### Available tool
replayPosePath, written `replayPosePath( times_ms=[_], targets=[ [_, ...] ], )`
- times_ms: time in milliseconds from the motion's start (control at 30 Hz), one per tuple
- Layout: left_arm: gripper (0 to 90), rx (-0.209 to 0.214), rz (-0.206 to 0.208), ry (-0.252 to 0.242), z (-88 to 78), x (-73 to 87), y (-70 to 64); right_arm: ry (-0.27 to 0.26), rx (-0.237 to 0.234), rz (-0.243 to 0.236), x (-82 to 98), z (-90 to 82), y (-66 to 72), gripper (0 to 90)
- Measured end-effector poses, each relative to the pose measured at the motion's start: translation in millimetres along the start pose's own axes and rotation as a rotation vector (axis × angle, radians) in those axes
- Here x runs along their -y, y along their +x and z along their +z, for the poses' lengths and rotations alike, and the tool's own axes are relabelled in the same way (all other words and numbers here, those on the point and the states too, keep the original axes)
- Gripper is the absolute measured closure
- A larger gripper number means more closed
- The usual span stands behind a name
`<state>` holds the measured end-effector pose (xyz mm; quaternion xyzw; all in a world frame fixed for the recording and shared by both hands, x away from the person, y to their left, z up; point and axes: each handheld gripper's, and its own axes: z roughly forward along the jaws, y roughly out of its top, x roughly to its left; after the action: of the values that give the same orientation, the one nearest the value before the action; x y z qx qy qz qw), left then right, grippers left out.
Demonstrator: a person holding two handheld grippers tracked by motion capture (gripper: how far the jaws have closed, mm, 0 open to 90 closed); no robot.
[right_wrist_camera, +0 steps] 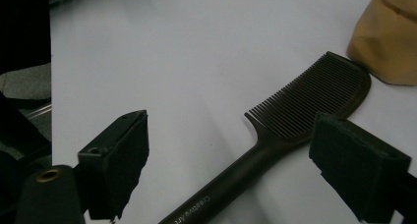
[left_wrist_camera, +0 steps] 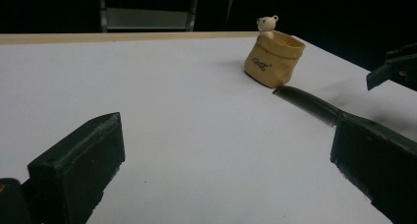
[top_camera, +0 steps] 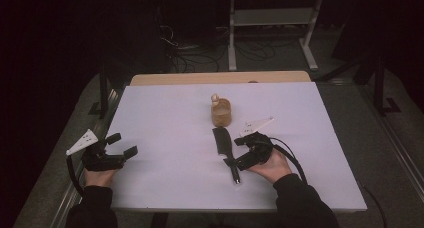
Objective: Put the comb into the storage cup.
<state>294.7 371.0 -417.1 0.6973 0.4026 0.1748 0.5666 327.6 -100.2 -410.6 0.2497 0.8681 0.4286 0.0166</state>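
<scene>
Nearest the person, one dark comb lies flat on the white table, its handle toward the near edge and its toothed head pointing away. The right gripper is down at the comb's handle, its body on the handle's right side. In the right gripper view its two jaws stand well apart with the handle running between them; neither pad presses on it, so the comb is straddled and not gripped. The handle carries small printed lettering, too small to read fully.

The left gripper sits far to the left of the comb, near the table's left edge. Its jaws are wide apart with only bare table between them, and it holds nothing. In the left gripper view the comb's teeth show beyond its right jaw.

Just past the comb's head stands one container, a small tan pot shaped like a crumpled sack, upright, with its mouth open at the top. The comb's rounded tip lies just beside its base; whether they touch cannot be told. A little white bear figure sits at the far rim of the sack, head and ears above the edge. What else lies inside cannot be seen.

Counted: one comb, one sack pot, one bear, two grippers.
</scene>
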Motion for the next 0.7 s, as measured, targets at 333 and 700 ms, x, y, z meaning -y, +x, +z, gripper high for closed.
replayPosePath(
  times_ms=[333, 700],
  targets=[
    [0.0, 0.0, 0.001, 0.003, 0.1, 0.2, -0.3, 0.025, -0.054, -0.024, 1.6, 7.8, 5.3, 35.1],
    [0.0, 0.0, 0.002, 0.004, 0.4, 0.3, -0.3, 0.092, -0.06, -0.017, 3.6, 20.6, 11.8, 56.1]
  ],
)
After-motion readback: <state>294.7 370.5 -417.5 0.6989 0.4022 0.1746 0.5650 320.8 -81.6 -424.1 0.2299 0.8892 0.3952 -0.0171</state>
